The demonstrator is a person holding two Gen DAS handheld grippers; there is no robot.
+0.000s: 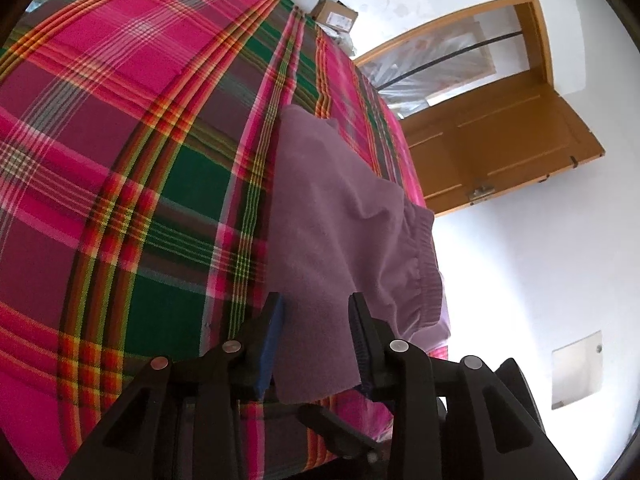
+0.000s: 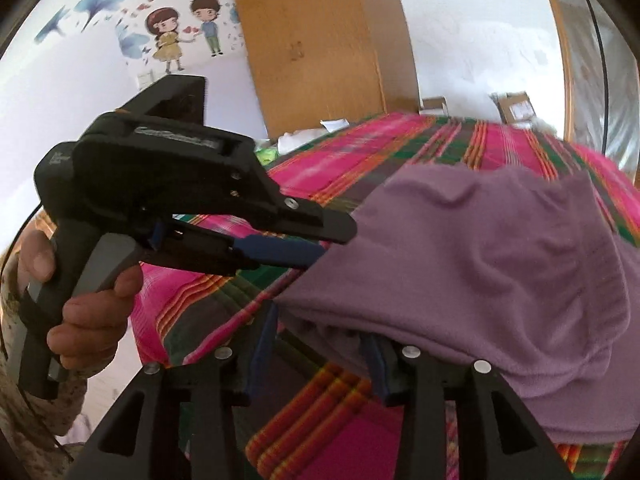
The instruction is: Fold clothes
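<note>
Purple shorts [image 1: 340, 216] lie on plaid bedspread [image 1: 120, 160], near its right edge, elastic waistband toward wall. Wooden door [image 1: 500, 140] beyond; cardboard boxes [image 1: 334, 14] at far end. Left tool [image 1: 316, 328] wide, fabric edge between fingers, ungripped. Right tool [image 2: 320, 344] wide; right fingertip hidden under shorts [image 2: 480, 256].

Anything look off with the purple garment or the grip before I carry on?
Nothing damaged or spilled. The purple garment lies at the plaid bedspread's edge, its elastic waistband bunched and hanging past it. The left gripper straddles a corner, jaws open.
</note>
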